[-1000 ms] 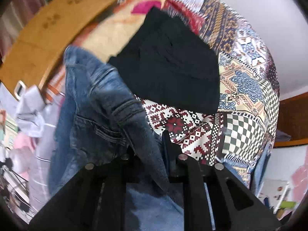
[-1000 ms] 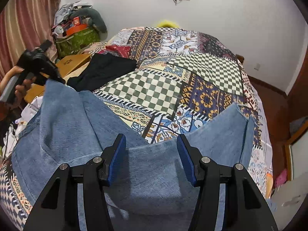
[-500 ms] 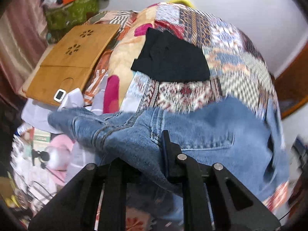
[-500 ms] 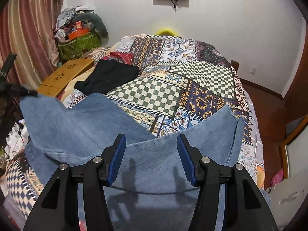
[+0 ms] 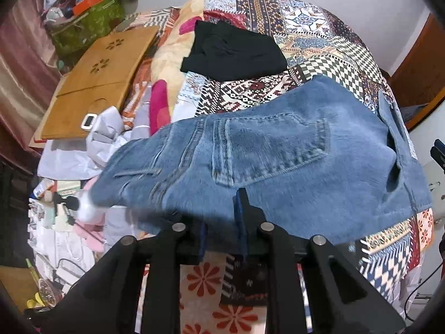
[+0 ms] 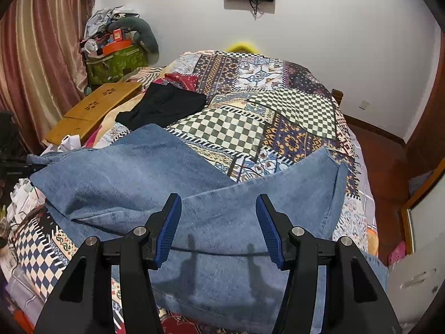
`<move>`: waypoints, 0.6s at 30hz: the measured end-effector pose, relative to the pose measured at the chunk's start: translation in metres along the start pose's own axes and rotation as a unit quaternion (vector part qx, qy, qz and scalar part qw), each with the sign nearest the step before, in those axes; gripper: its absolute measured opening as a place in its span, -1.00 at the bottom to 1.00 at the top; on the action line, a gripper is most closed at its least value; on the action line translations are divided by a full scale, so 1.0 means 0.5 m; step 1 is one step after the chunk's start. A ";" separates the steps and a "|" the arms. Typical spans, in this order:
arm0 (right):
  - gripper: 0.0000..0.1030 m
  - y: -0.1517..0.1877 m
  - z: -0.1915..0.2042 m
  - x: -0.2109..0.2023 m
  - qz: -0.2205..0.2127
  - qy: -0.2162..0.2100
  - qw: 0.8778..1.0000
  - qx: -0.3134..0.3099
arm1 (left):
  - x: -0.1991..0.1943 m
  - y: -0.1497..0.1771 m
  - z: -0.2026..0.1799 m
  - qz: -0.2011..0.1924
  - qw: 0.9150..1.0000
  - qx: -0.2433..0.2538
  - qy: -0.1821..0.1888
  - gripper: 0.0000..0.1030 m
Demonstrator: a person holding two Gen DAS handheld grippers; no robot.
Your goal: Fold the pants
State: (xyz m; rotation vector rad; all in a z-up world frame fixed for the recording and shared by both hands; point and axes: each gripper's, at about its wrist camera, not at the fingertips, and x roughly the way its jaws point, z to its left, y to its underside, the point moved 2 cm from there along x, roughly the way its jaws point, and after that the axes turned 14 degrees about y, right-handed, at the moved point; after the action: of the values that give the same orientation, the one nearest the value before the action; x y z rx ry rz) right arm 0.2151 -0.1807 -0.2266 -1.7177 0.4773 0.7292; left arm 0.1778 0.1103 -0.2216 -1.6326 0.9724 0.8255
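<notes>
Since 1 second ago the jeans (image 5: 267, 161) have swung from hanging upright to spreading nearly flat ahead of the left gripper (image 5: 222, 222), back pocket facing up. On the left wrist view, the fingers sit narrow, pinching the denim edge between their pads; the black garment (image 5: 233, 53) lies well beyond the fingertips on the bed (image 5: 319, 41), and a wooden board (image 5: 97, 80) sits off to their left. To fold well, I judge this hand should keep the waistband taut and level while lowering it.

On the right wrist view, the right gripper (image 6: 218, 228) hovers over the denim (image 6: 217, 222) with fingers wide, holding nothing. It probably should pin the fabric beneath it to set a clean crease.
</notes>
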 end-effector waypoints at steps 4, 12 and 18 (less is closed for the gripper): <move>0.17 0.001 -0.023 -0.001 -0.003 0.014 1.000 0.012 | -0.065 -0.001 -0.004 -0.042 0.999 0.024 -0.021 0.22; 0.38 -0.020 -0.071 0.046 0.012 0.047 0.998 0.032 | -0.104 -0.078 -0.046 -0.103 0.991 0.083 -0.031 0.59; 0.38 -0.041 -0.122 0.150 0.070 0.037 0.994 0.081 | 0.013 -0.180 -0.110 -0.072 0.991 0.112 -0.003 0.59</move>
State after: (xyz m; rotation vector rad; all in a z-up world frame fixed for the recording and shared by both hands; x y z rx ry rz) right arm 0.2964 -0.2298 -0.2539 -1.5752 0.6952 0.7091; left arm 0.2642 0.0695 -0.1764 -1.4868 0.8971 0.6011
